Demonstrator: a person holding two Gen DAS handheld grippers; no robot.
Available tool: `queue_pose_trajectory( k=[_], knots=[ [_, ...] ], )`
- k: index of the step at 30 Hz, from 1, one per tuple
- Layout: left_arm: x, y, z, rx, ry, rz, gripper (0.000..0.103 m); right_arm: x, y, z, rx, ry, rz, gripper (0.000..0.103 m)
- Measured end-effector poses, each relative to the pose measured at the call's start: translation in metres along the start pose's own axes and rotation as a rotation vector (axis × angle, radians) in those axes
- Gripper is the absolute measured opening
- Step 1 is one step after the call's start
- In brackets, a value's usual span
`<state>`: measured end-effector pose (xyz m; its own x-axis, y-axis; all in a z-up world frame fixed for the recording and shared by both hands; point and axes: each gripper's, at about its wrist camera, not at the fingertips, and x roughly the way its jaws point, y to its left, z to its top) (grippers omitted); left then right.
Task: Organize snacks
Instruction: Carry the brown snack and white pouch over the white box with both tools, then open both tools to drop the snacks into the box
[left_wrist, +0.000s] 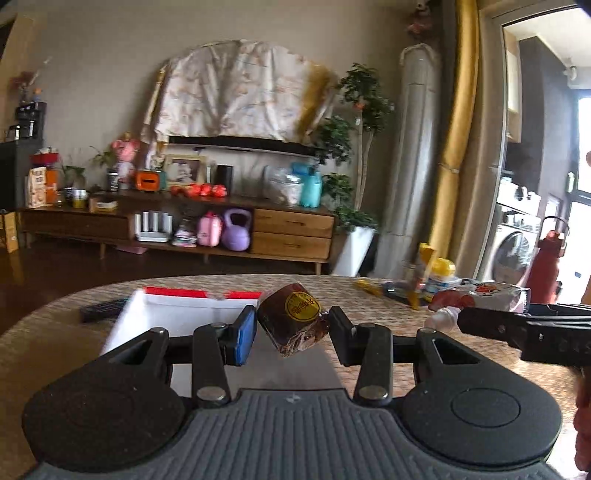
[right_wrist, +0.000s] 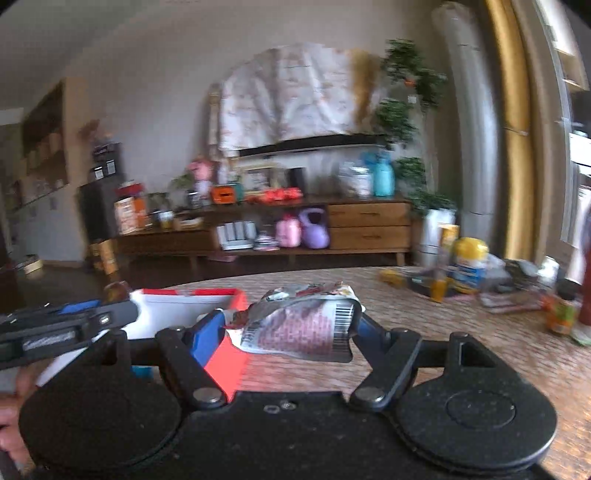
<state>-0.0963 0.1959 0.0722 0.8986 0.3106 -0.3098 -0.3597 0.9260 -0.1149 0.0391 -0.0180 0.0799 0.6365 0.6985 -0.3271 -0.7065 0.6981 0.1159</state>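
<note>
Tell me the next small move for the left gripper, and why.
Probably carry the brown wrapped snack, held between the left gripper pads, a little left over the white box and release, since the box sits open just beside it.

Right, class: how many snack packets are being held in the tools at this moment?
2. A brown wrapped snack with a yellow label sits in the left tool, above the table beside the white box. A crumpled silver packet is in the right tool. Other snacks on the table aren't counted.
</note>
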Motion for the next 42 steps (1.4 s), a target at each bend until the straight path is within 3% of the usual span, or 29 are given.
queue_pose_trajectory(
  k=[8, 13, 20, 26, 28, 30, 42],
  knots=[
    [0.028, 0.051, 0.013, 0.085, 0.114, 0.013, 0.042, 0.043, 0.059, 0.011, -0.077, 0.053, 0.142, 0.075],
    [0.057, 0.081, 0.013, 0.070, 0.198, 0.011, 0.042, 0.074, 0.088, 0.013, -0.131, 0.113, 0.183, 0.075],
    [0.092, 0.103, 0.010, 0.039, 0.291, -0.012, 0.042, 0.109, 0.112, 0.015, -0.184, 0.191, 0.207, 0.075],
    [0.110, 0.103, 0.002, 0.043, 0.361, 0.011, 0.044, 0.134, 0.121, 0.008, -0.230, 0.267, 0.187, 0.076],
    [0.111, 0.102, 0.003, 0.050, 0.348, 0.025, 0.055, 0.137, 0.123, 0.004, -0.241, 0.284, 0.170, 0.077],
    [0.110, 0.102, 0.004, 0.052, 0.344, 0.030, 0.077, 0.139, 0.124, -0.001, -0.250, 0.304, 0.161, 0.081],
    [0.063, 0.085, 0.019, -0.001, 0.223, 0.040, 0.077, 0.084, 0.107, 0.004, -0.232, 0.155, 0.130, 0.085]
  ],
)
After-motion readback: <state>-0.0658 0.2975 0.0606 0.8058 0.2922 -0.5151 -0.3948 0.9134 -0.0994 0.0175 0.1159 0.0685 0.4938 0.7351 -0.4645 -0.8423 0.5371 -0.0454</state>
